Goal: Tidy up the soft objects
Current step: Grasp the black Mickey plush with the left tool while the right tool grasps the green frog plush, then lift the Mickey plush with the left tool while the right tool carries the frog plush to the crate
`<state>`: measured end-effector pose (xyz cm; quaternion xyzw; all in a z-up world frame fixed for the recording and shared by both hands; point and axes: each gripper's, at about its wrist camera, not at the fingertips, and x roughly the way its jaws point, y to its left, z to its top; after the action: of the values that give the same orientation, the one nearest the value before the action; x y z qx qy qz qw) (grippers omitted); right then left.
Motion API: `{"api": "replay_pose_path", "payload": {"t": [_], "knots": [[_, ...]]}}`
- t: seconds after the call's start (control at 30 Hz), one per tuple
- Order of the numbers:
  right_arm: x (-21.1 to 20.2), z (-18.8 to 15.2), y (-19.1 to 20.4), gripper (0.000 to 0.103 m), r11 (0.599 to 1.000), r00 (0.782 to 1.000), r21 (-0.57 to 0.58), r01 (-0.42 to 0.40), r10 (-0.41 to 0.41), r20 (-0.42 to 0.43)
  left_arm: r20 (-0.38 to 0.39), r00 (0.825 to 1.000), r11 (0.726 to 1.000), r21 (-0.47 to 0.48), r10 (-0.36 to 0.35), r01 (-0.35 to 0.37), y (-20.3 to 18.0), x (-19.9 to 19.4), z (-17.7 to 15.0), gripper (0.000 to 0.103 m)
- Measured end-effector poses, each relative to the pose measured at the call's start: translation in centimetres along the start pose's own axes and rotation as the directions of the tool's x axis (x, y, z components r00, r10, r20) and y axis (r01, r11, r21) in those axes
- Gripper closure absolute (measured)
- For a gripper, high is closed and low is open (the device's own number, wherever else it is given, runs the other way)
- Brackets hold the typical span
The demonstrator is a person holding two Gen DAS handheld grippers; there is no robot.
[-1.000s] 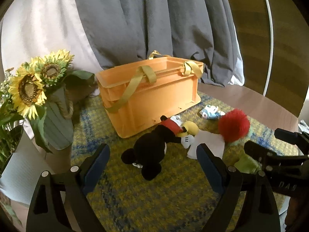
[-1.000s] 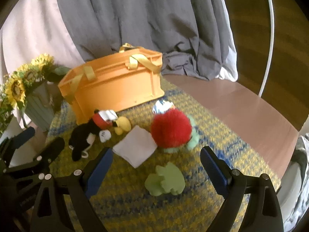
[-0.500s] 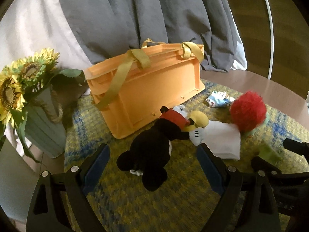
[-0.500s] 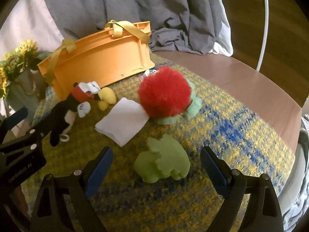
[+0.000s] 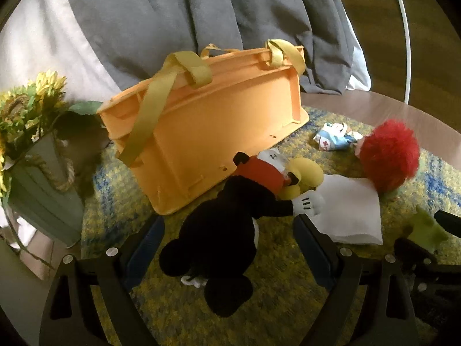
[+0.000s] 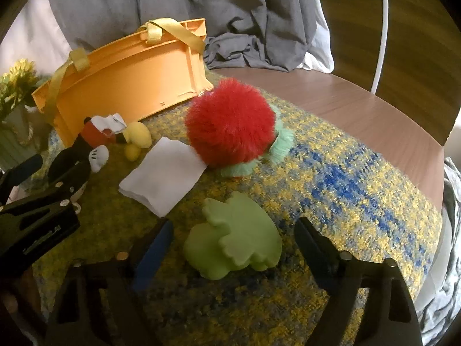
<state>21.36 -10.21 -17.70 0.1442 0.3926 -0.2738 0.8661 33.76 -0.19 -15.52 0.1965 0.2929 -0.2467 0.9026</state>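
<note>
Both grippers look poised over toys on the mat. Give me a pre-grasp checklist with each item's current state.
1. Green foam toy lies between the right gripper jaws: ok; they have just been closing, pads not yet touching.
2. Black mouse plush sits between the left gripper jaws: ok, jaws open.
3. White folded cloth clear of the right jaws: ok.
4. Mouse's white glove rests on the cloth, so it may drag: not ok.
5. Orange crate upright, straps draped over the rim: ok.
6. Room inside the crate: cannot tell.
</note>
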Motion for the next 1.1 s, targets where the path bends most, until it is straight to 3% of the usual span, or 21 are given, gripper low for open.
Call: {"api": "replay_pose_path", "payload": {"t": [0.07, 0.13, 0.23, 0.3, 0.33, 0.83, 1.1], "knots": [[0.5, 0.0, -0.2, 0.032, 1.000, 1.000, 0.006, 0.001, -0.001, -0.024, -0.009, 1.000, 1.000, 0.005, 0.003, -0.003, 0.0, 0.4, 0.0, 0.012], [0.7, 0.1, -0.3, 0.033, 1.000, 0.999, 0.011, 0.004, -0.004, -0.034, -0.023, 1.000, 1.000, 0.008, -0.002, 0.002, -0.1, 0.8, -0.1, 0.017], [0.6, 0.1, 0.0, 0.038, 1.000, 1.000, -0.006, 0.010, -0.010, -0.025, -0.037, 0.999, 1.000, 0.007, -0.014, 0.014, 0.0, 1.1, -0.1, 0.029], [0.6, 0.1, 0.2, 0.038, 1.000, 1.000, -0.015, 0.013, -0.013, -0.025, -0.037, 0.999, 1.000, -0.001, -0.016, 0.016, 0.2, 1.2, -0.1, 0.046], [0.6, 0.2, 0.2, 0.038, 1.000, 1.000, -0.016, 0.014, -0.014, -0.026, -0.035, 0.999, 1.000, -0.005, -0.024, 0.023, 0.2, 1.1, -0.2, 0.048], [-1.2, 1.1, -0.1, 0.038, 0.999, 0.999, -0.035, 0.013, -0.011, 0.048, -0.005, 0.999, 0.998, -0.033, -0.053, 0.053, 0.6, -1.5, -0.2, 0.050], [-2.6, 1.8, -0.5, 0.038, 0.997, 0.995, -0.063, -0.041, 0.046, 0.086, 0.007, 1.000, 0.997, -0.082, -0.005, 0.006, 0.3, -4.1, 0.3, 0.050]]}}
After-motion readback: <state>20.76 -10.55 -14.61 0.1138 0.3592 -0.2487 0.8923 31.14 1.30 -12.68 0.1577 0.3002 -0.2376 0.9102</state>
